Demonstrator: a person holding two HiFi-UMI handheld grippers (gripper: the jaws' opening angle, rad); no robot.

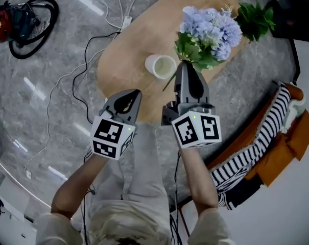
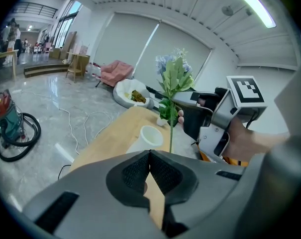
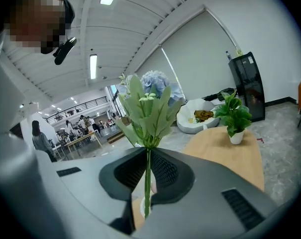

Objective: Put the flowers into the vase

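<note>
A bunch of blue flowers with green leaves (image 1: 210, 32) stands upright over the wooden table (image 1: 128, 50). My right gripper (image 1: 187, 68) is shut on its thin green stem (image 3: 148, 178), which runs up between the pads in the right gripper view. The white vase (image 1: 161, 66) stands on the table just left of the stem, with nothing showing in it. It also shows in the left gripper view as a white vase (image 2: 150, 136) left of the stem (image 2: 170, 128). My left gripper (image 1: 131, 93) hovers at the table's near edge, shut and holding nothing.
A small potted plant (image 1: 255, 18) sits at the table's far end. On the floor at the left lie a red vacuum cleaner (image 1: 14, 22) and cables (image 1: 80, 70). A striped cloth over an orange seat (image 1: 256, 142) is at the right.
</note>
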